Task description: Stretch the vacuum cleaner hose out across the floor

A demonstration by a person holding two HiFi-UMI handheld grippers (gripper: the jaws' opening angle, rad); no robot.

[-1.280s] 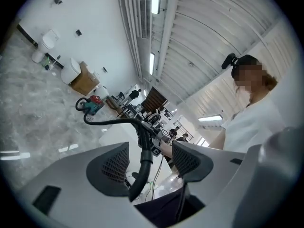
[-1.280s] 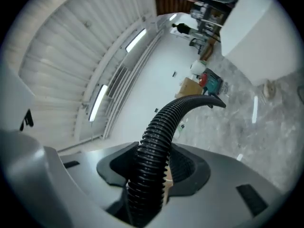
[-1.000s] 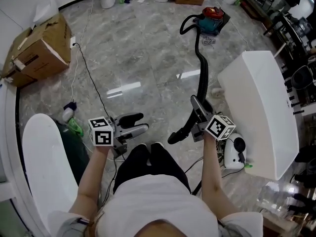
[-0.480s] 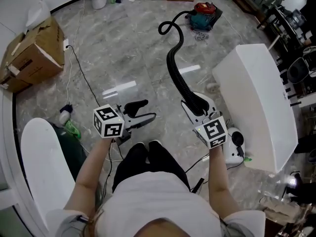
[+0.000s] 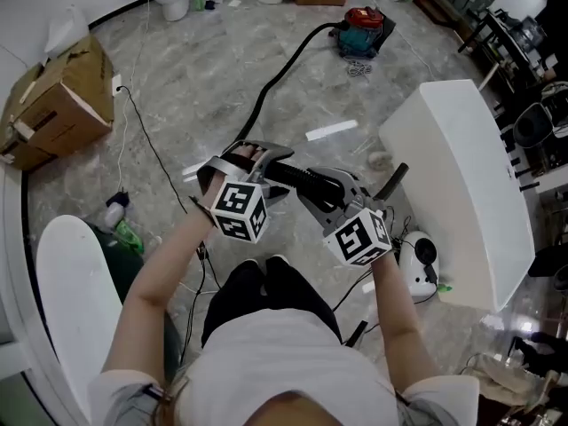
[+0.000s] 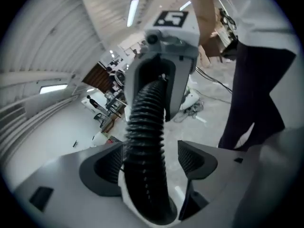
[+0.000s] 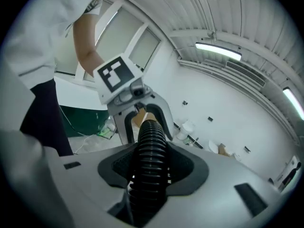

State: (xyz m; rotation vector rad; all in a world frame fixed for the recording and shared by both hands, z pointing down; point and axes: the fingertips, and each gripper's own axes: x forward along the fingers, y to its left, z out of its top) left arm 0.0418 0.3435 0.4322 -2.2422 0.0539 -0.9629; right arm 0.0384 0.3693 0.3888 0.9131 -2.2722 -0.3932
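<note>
Your left gripper (image 6: pixel 151 160) is open. Its jaws have just been opening, and the hose (image 6: pixel 145 127) runs between them. The hose leans on one pad, and there is a gap on the other side.

Your right gripper (image 7: pixel 152 167) is closed on the hose, with both pads pressing on it.

The two grippers face each other, close together, in front of your body. A short bit of hose runs between them, off the floor (image 5: pixel 177 78).

From your left gripper the hose runs far away across the grey stone floor to the red and blue vacuum (image 5: pixel 362 25).

A brown box (image 5: pixel 58 105) sits far to the left. A white table (image 5: pixel 461 185) stands on the right.
</note>
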